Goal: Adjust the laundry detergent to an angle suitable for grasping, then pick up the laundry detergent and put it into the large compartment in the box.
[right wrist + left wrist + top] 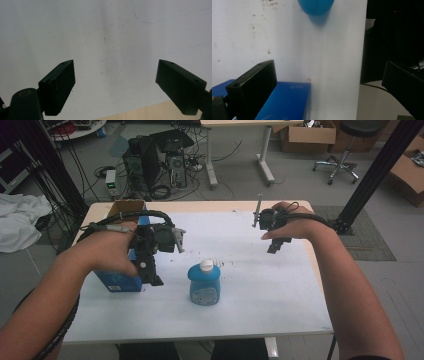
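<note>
My left claw (159,281) hangs spread wide over the blue box (119,281); my right claw (276,247), also spread, hovers above the white sheet (250,265).

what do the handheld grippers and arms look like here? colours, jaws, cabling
Both grippers are black. The left gripper has blocky black jaws with small screw holes, a grey plate on top and a thick black cable trailing back along the forearm. The right gripper has matching jaws, a thin grey rod standing up at its top and thin black cables looped over the hand. Both forearms are bare, with no sleeves or gloves in view.
</note>
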Available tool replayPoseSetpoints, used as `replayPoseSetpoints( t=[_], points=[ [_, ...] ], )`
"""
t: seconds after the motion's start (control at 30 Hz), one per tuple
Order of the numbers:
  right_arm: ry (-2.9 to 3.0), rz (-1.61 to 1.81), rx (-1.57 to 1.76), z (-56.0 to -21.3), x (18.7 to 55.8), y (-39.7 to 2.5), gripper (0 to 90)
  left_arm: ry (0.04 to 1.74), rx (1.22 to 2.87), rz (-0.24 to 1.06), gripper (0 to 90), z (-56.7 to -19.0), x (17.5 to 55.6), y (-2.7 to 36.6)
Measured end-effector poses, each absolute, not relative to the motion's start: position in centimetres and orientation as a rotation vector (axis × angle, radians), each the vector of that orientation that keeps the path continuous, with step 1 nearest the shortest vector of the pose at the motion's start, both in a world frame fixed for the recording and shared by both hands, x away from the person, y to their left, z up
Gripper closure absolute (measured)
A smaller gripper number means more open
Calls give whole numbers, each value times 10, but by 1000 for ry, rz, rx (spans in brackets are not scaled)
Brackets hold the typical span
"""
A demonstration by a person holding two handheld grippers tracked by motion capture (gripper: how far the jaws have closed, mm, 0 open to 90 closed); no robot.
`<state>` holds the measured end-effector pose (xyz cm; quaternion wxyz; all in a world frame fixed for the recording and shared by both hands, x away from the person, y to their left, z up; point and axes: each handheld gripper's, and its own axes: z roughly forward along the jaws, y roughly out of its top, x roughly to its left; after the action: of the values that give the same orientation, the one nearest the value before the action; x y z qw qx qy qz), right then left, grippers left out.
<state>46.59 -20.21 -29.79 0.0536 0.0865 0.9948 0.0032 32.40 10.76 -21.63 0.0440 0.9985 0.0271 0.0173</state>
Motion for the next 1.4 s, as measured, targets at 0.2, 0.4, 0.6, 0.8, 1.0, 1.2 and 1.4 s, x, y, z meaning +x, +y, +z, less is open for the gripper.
replayPoseSetpoints(
  t=[0.2,0.4,0.6,0.8,1.0,1.2,1.4],
  points=[
    [3027,-3,255,-298,466,-201,160,86,3041,56,4,-214,325,108],
    [3019,7,257,-294,465,-202,160,80,3043,53,4,-216,326,107],
    [3015,14,254,-293,464,-203,160,78,3038,56,4,-215,326,104],
    [3018,6,255,-294,464,-202,160,74,3049,56,4,-218,327,103],
    [3018,7,244,-295,465,-199,160,91,3056,67,5,-218,323,105],
    [3020,7,253,-295,465,-200,160,112,3055,58,5,-222,324,108],
    [3016,13,255,-294,465,-201,160,99,3061,42,5,-223,324,108]
  ],
)
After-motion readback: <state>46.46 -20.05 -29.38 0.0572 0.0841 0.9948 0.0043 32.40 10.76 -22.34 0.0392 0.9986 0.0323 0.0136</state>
